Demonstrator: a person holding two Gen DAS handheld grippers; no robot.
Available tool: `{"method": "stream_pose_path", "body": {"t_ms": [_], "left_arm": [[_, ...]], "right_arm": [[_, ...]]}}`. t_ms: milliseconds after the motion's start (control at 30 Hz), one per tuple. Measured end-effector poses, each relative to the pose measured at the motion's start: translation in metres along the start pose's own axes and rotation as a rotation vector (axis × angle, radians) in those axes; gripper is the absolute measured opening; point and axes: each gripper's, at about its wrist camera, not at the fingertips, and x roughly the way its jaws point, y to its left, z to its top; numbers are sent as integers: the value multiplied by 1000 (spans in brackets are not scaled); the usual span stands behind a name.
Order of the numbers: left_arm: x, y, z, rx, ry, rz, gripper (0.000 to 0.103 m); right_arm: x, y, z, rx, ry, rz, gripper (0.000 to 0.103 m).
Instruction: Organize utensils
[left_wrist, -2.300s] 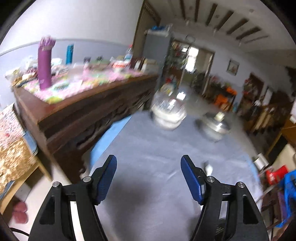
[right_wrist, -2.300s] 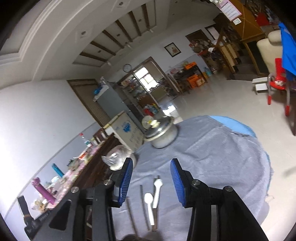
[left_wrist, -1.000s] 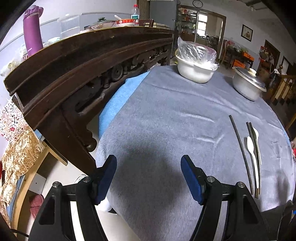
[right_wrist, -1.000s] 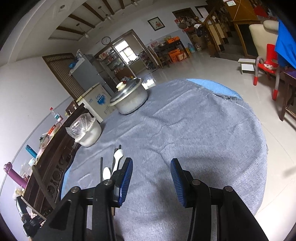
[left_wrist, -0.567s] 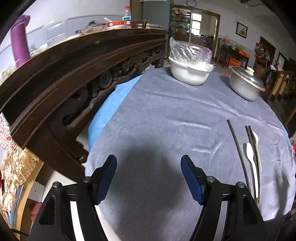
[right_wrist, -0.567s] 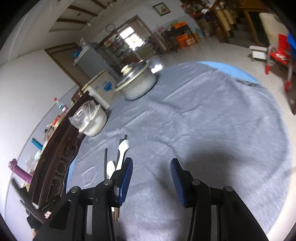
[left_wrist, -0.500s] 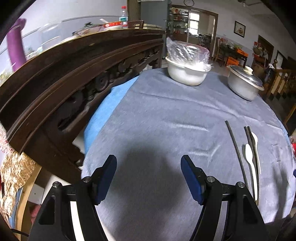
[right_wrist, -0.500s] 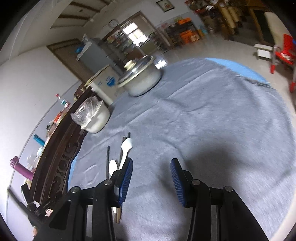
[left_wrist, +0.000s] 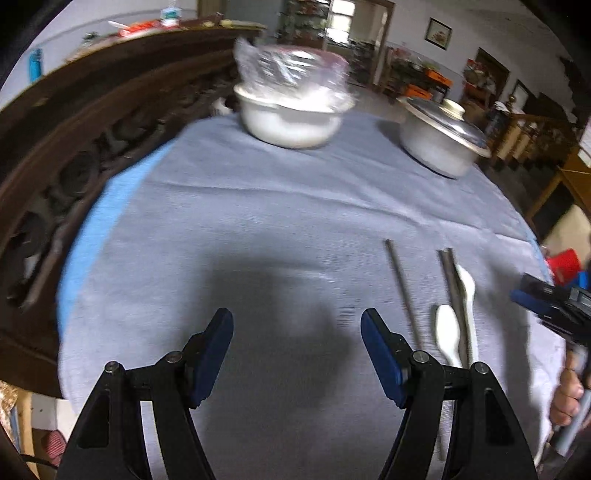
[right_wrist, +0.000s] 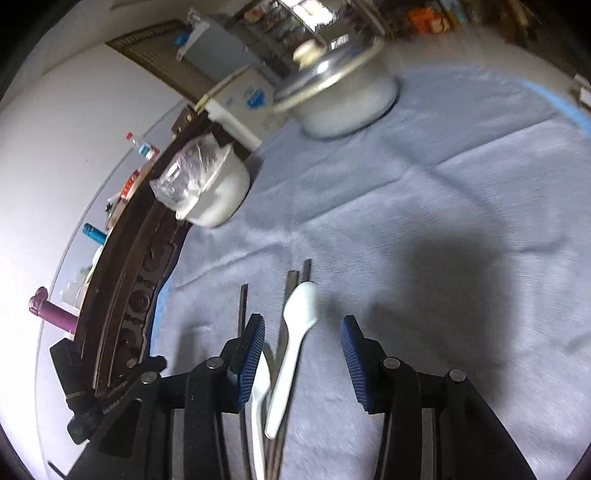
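Note:
Two white spoons (left_wrist: 448, 334) and several dark chopsticks (left_wrist: 400, 280) lie side by side on the grey tablecloth (left_wrist: 258, 221). My left gripper (left_wrist: 295, 325) hangs open over bare cloth, just left of the utensils, with nothing between its fingers. In the right wrist view one white spoon (right_wrist: 299, 332) lies on the cloth in the gap of my right gripper (right_wrist: 302, 328), which is open, its pads clear of the spoon. The second spoon (right_wrist: 260, 391) is partly hidden behind the left finger. Chopsticks (right_wrist: 243, 306) run past that finger. The right gripper (left_wrist: 546, 299) shows at the left view's right edge.
A white bowl covered in plastic wrap (left_wrist: 291, 118) and a lidded metal pot (left_wrist: 439, 144) stand at the table's far side. A dark carved wooden sideboard (left_wrist: 74, 140) borders the table on the left. A hand (left_wrist: 565, 395) holds the right gripper's handle.
Both grippers have come in over the table and tilted down. The right one has moved left until the spoon lies between its fingers; the left now sits closer to the utensils. Neither opening changed.

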Motion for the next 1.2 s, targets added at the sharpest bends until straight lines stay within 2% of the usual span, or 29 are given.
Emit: {"method": "stream_pose_path", "body": {"t_ms": [67, 200, 300, 433, 467, 500, 533, 633, 800, 900, 967, 1033, 1167, 1200], "left_arm": [[5, -9, 3, 8, 19, -47, 72], [12, -29, 7, 43, 42, -104, 72], [16, -46, 9, 103, 55, -113, 72], [20, -63, 8, 164, 67, -139, 72], [21, -67, 6, 177, 72, -148, 72], [22, -71, 6, 192, 78, -158, 72], [24, -74, 5, 205, 87, -167, 72], [30, -84, 1, 240, 109, -193, 72], [44, -95, 2, 264, 139, -231, 72], [51, -104, 2, 284, 154, -243, 63], [54, -109, 1, 299, 160, -244, 50], [58, -115, 1, 316, 170, -246, 47], [67, -121, -2, 323, 206, -264, 31], [67, -120, -2, 320, 199, -262, 30]], "right_arm": [[17, 3, 6, 16, 42, 25, 46], [42, 14, 15, 0, 86, 2, 47], [56, 23, 19, -28, 120, -48, 47], [71, 34, 17, -100, 148, -169, 47], [76, 36, 15, -118, 163, -200, 45], [79, 36, 14, -129, 169, -216, 36], [79, 38, 11, -167, 162, -251, 32], [76, 40, 8, -196, 141, -283, 30], [53, 25, 7, -153, 68, -219, 30], [35, 14, 8, -115, 18, -169, 30], [22, 7, 6, -98, -10, -142, 30], [11, 4, 3, -87, -33, -125, 30], [1, -2, 0, -56, -55, -107, 30], [-1, -3, -2, -52, -58, -102, 30]]}}
